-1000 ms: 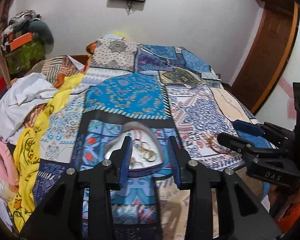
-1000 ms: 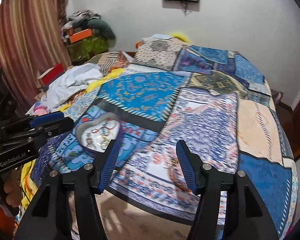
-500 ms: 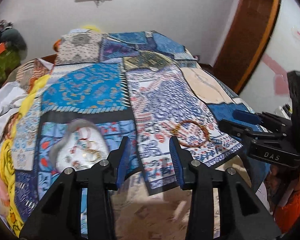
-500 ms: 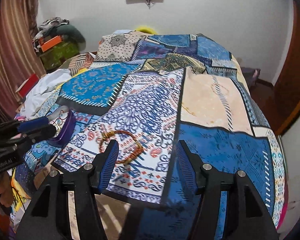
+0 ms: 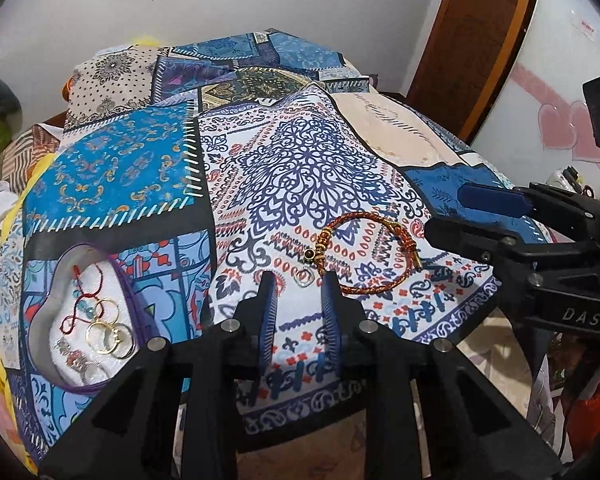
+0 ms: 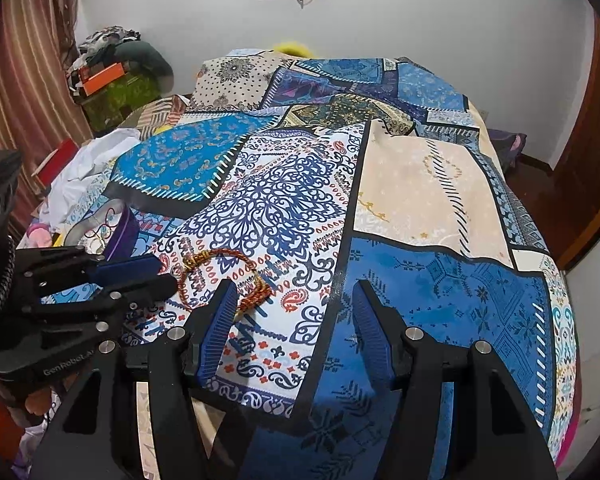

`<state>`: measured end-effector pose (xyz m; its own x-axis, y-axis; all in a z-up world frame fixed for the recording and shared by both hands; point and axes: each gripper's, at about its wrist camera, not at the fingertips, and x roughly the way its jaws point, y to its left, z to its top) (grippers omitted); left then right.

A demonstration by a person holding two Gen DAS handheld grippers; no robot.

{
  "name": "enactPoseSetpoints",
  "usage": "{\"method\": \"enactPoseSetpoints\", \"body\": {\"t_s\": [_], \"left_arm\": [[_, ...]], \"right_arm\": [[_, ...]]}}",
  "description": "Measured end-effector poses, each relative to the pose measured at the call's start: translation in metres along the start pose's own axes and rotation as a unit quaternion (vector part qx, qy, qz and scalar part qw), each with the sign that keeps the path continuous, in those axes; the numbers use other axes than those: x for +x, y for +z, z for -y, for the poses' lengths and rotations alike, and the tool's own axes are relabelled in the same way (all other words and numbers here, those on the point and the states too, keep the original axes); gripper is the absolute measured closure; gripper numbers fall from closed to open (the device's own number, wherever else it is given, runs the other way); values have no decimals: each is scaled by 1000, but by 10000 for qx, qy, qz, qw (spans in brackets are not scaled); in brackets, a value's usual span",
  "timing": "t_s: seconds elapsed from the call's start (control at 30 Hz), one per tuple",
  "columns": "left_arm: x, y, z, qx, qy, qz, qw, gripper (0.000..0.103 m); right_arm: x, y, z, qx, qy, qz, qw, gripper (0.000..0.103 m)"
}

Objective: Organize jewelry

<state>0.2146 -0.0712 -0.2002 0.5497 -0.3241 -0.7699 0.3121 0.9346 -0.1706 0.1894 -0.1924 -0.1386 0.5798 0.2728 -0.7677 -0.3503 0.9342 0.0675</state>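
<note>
Near the bed's front edge, our left tool [image 5: 298,280] hangs partly open and empty, a small silver ring [image 5: 305,277] between its tips. Our right tool [image 6: 294,294] gapes wide, empty. Just beyond lies the red-gold bracelet [image 5: 370,254]; toward the left edge sits the heart-shaped box [image 5: 54,276] holding jewelry. We judge a pick-up comes next: lower, close, carry to the box.

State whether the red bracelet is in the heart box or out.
Out. The bracelet lies on the bedspread, apart from the box.

Black claws [image 5: 296,280] (blue ribbed pads [image 6: 218,330]).
</note>
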Motion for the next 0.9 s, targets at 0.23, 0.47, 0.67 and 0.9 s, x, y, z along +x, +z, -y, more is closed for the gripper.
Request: {"method": "enactPoseSetpoints", "body": {"t_s": [0.23, 0.47, 0.67, 0.9], "left_arm": [[7, 4, -2, -62, -92, 29, 9999, 94], [-5, -1, -6, -153, -243, 82, 9996, 94], [-29, -5, -19, -321, -112, 329, 9989, 94], [-37, -8, -28, -443, -89, 425, 9981, 94]], "right_arm": [[5, -1, -4, -64, 190, -80, 9998, 47], [18, 0, -14, -112, 348, -286, 9989, 47], [30, 4, -29, -337, 330, -394, 9981, 47], [38, 4, -48, -746, 346, -501, 9954, 35]]}}
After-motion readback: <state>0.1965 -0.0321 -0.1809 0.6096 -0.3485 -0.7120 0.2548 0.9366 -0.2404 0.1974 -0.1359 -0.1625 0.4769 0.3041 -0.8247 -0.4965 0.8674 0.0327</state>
